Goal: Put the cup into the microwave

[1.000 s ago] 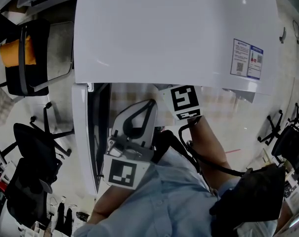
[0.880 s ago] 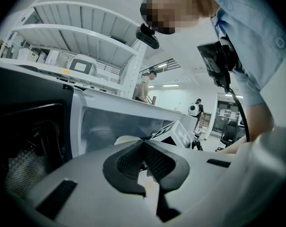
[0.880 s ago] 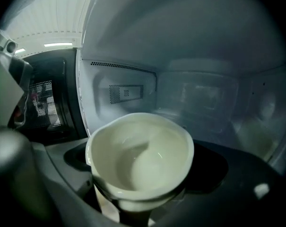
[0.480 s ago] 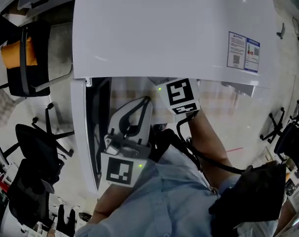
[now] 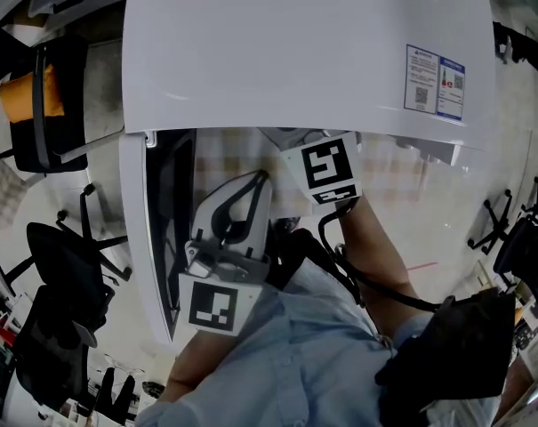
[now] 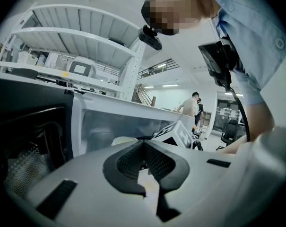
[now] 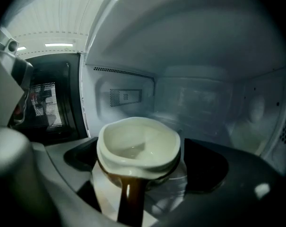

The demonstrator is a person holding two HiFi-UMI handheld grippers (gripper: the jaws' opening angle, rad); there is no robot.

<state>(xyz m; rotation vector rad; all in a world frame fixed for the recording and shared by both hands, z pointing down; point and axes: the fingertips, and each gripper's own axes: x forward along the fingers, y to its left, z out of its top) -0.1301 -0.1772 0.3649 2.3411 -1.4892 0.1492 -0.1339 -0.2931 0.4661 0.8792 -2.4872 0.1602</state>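
Holding, right gripper [image 7: 140,167]: clamped cup [image 7: 138,145] inside microwave [image 7: 204,103]
Cup: showed cream wavy rim, brown base
Left gripper [image 6: 143,145]: closed, empty, at 7 o'clock

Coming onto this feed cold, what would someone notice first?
The cream cup, clamped in the right tongs, sits mid-frame in the right gripper view, inside the pale cavity of the microwave. In the head view its broad white top fills the upper half, with its door open at left.
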